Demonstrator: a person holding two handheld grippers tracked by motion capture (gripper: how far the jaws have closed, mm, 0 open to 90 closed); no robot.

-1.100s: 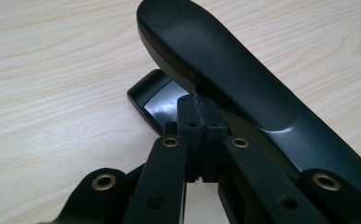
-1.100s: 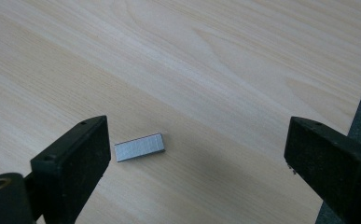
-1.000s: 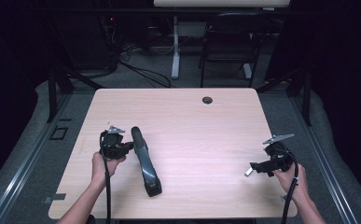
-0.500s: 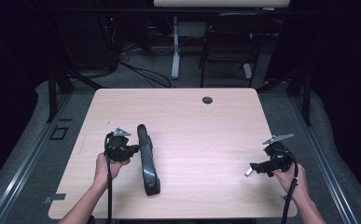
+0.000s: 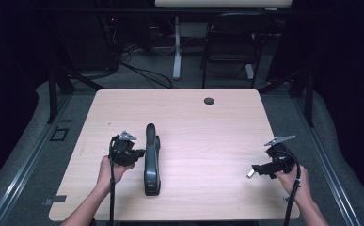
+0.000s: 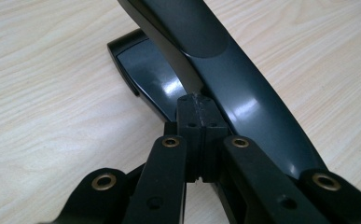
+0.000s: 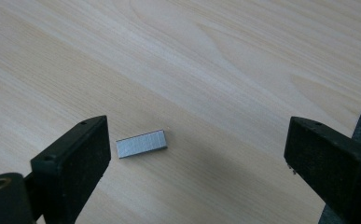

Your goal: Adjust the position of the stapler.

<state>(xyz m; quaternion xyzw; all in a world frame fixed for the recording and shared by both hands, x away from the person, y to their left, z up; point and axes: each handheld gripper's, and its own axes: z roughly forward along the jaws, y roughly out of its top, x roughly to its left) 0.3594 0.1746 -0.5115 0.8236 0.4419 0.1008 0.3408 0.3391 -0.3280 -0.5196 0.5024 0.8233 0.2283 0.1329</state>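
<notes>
**Q:** Pale wood-grain table [image 5: 193,117] in a dark room, with chair legs and cables behind it at the top of the frame. What lies on it?

**A:** A long dark stapler [image 5: 151,160] sits left of centre in the high view, its long axis running from the lower edge toward the top of the frame. A small silver strip of staples [image 7: 142,143] lies at lower right, well apart from it.

**Q:** Which gripper is nearer each?

**A:** Just left of the stapler is the left gripper [image 5: 133,154], jaws pressed together with nothing between them, tips touching the stapler's side [image 6: 243,93]. At lower right, the right gripper [image 5: 256,169] has its jaws spread wide and empty.

**Q:** Where is the strip relative to those open jaws?

**A:** In the right gripper view it lies flat on the table between them, just beside the left-hand jaw, long axis roughly across the gap. A pickup likely needs a small shift toward that side.
</notes>
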